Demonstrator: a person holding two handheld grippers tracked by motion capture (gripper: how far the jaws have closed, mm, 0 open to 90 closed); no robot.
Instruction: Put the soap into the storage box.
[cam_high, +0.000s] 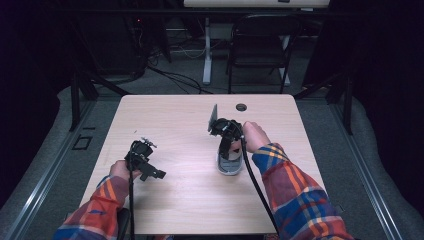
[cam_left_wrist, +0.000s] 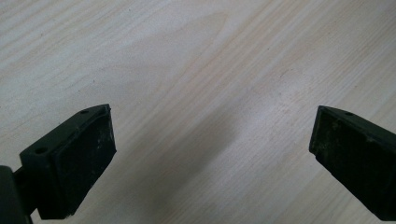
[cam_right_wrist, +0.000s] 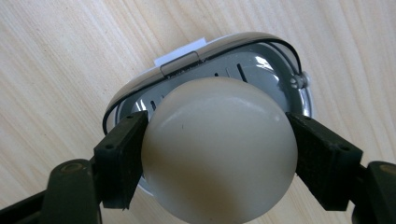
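Note:
In the right gripper view, a pale, smooth egg (cam_right_wrist: 219, 154) sits between the two black jaws of my right gripper (cam_right_wrist: 217, 135), which is shut on it. Just beyond the egg lies a grey oval slotted dish with a wire rim (cam_right_wrist: 275, 70), flat on the table. From the high view, the right gripper (cam_high: 227, 149) points down over that dish (cam_high: 230, 170) at the table's middle right. My left gripper (cam_high: 152, 171) hovers low at the front left. Its jaws (cam_left_wrist: 212, 135) stand wide apart over bare wood, holding nothing.
The light wooden table (cam_high: 175, 125) has a round cable hole (cam_high: 241, 107) near its far edge. Behind the table stand a black folding chair (cam_high: 260, 45) and a white desk leg (cam_high: 206, 50). Cables trail from both grippers toward the front edge.

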